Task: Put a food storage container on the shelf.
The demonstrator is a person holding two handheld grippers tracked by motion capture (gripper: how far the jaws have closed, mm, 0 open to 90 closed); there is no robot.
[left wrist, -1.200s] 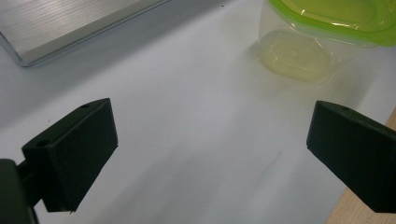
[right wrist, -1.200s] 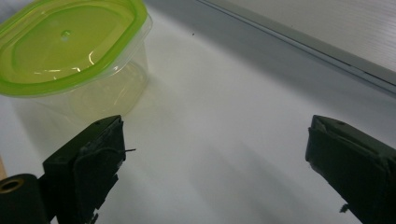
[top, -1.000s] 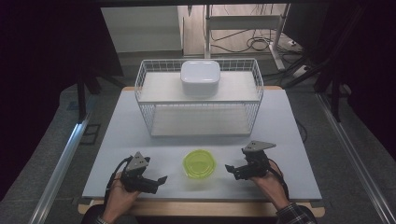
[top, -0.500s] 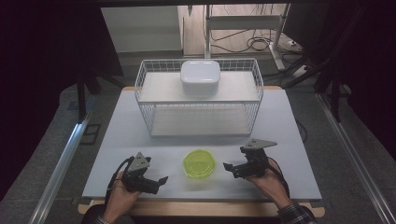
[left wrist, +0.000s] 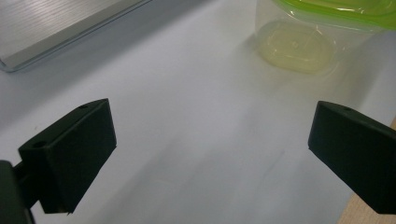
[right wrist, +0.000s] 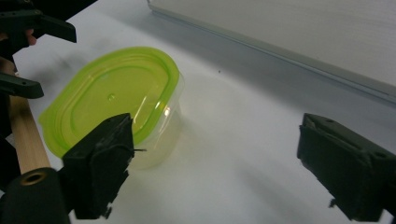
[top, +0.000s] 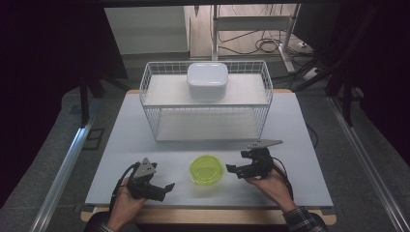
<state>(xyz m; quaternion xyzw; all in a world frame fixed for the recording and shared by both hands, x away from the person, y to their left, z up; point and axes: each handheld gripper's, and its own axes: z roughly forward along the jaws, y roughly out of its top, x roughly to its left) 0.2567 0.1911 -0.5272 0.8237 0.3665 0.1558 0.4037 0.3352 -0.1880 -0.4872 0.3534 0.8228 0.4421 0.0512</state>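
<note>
A clear tub with a lime-green lid (top: 206, 169) stands near the table's front edge, midway between my two grippers. My left gripper (top: 163, 189) rests to its left and is open wide with bare table between the jaws; the tub (left wrist: 299, 42) lies ahead of it to the right. My right gripper (top: 234, 170) is close to the tub's right side. It is open, and its jaws have just been closing a little with nothing between them. In the right gripper view the tub (right wrist: 112, 98) sits ahead and left, partly behind the left jaw.
A white wire basket (top: 265, 92) with a shelf stands at the back of the white table (top: 300, 125). A white lidded box (top: 208, 79) rests on that shelf. The wooden front edge (right wrist: 25, 135) of the table runs just behind the tub.
My right gripper has shifted slightly toward the tub. The left gripper and the tub have kept still.
</note>
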